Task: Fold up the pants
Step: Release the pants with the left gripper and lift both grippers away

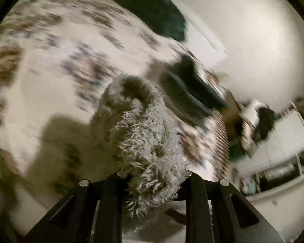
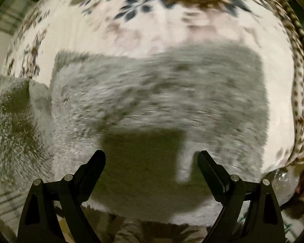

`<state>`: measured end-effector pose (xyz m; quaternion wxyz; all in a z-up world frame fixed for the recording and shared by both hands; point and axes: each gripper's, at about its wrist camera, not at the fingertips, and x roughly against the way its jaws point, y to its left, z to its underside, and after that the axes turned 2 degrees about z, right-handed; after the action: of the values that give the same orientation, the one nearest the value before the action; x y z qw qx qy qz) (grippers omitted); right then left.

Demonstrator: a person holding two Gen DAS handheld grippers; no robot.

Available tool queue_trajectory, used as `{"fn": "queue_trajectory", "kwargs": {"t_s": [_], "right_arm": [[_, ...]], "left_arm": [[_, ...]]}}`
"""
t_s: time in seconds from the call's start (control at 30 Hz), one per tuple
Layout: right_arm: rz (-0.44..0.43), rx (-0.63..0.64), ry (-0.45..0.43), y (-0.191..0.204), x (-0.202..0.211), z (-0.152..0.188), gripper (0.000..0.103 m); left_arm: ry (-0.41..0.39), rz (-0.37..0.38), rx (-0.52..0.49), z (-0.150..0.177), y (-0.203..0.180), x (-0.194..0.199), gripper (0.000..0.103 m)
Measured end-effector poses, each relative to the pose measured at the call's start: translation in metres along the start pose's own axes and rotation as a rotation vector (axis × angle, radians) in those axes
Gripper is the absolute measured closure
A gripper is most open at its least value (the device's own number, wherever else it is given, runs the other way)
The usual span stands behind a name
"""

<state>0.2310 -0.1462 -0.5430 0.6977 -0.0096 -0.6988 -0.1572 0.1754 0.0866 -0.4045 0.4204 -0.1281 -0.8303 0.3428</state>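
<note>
Fuzzy grey pants [image 1: 139, 133] fill the middle of the left wrist view, a bunched length of the shaggy fabric rising from between the fingers of the left gripper [image 1: 154, 180], which is clamped tight on it. Below lies a bedspread [image 1: 50, 60] printed with brown and blue leaves, badly blurred. Dark shapes [image 1: 152, 12] sit near the far edge, too smeared to name, and shelving shows at the right.

Right wrist view: the right gripper [image 2: 152, 158] points almost straight down with its jaws spread wide and nothing between them. Beneath it the bulk of the pants lies flat across the bedspread, with a raised fold at the left edge and the gripper's shadow [image 2: 139, 158] on the pile.

Judging by this, one end of the pants is lifted for a fold. The next move likely calls for laying that end over the flat part — square to its edges — while the free gripper steadies the cloth. Thick pile may slip or bunch.
</note>
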Motion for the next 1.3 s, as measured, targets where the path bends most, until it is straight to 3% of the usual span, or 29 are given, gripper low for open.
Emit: {"fn": "queue_trajectory", "kwargs": {"t_s": [0.13, 0.23, 0.3, 0.37, 0.43, 0.47, 0.53, 0.67, 0.87, 1.03, 1.1, 1.13, 1.17, 1.3], "right_arm": [[0.003, -0.055, -0.03, -0.041, 0.019, 0.002, 0.009], [0.002, -0.117, -0.04, -0.088, 0.027, 0.003, 0.009], [-0.007, -0.155, -0.033, -0.118, 0.03, 0.006, 0.009], [-0.027, -0.191, -0.026, -0.153, 0.033, 0.015, 0.009], [-0.052, -0.215, -0.026, -0.177, 0.036, 0.018, 0.009], [-0.07, -0.223, -0.031, -0.186, 0.04, 0.02, 0.009], [-0.113, -0.23, -0.037, -0.211, 0.048, 0.02, 0.009], [-0.267, -0.23, -0.046, -0.221, 0.069, 0.025, 0.009], [-0.403, -0.077, -0.032, -0.157, 0.065, -0.01, 0.009], [-0.492, -0.013, 0.073, -0.101, 0.028, -0.035, 0.009], [-0.496, -0.029, 0.116, -0.09, 0.015, -0.037, 0.019], [-0.47, -0.039, 0.097, -0.089, 0.015, -0.037, 0.05], [-0.448, -0.033, 0.084, -0.088, 0.017, -0.037, 0.07], [-0.46, -0.098, 0.013, -0.112, 0.048, -0.027, 0.079]], "left_arm": [[0.138, 0.059, -0.059, 0.05, -0.062, -0.045, 0.087], [0.264, 0.023, -0.133, 0.096, -0.092, -0.089, 0.085], [0.367, -0.044, -0.167, 0.123, -0.103, -0.119, 0.083], [0.456, -0.086, -0.187, 0.143, -0.111, -0.14, 0.069], [0.492, -0.064, -0.192, 0.154, -0.121, -0.146, 0.051], [0.498, -0.044, -0.195, 0.156, -0.126, -0.145, 0.036], [0.499, -0.025, -0.231, 0.159, -0.141, -0.137, 0.018], [0.426, -0.032, -0.272, 0.137, -0.142, -0.104, 0.015], [0.291, -0.271, -0.224, 0.084, -0.077, -0.06, 0.014], [0.236, -0.431, -0.174, 0.056, -0.025, -0.054, 0.014], [0.231, -0.445, -0.148, 0.05, -0.013, -0.055, 0.014], [0.228, -0.45, -0.142, 0.049, -0.009, -0.056, 0.014], [0.229, -0.458, -0.136, 0.048, -0.006, -0.058, 0.014], [0.244, -0.418, -0.106, 0.047, -0.002, -0.065, 0.014]]}}
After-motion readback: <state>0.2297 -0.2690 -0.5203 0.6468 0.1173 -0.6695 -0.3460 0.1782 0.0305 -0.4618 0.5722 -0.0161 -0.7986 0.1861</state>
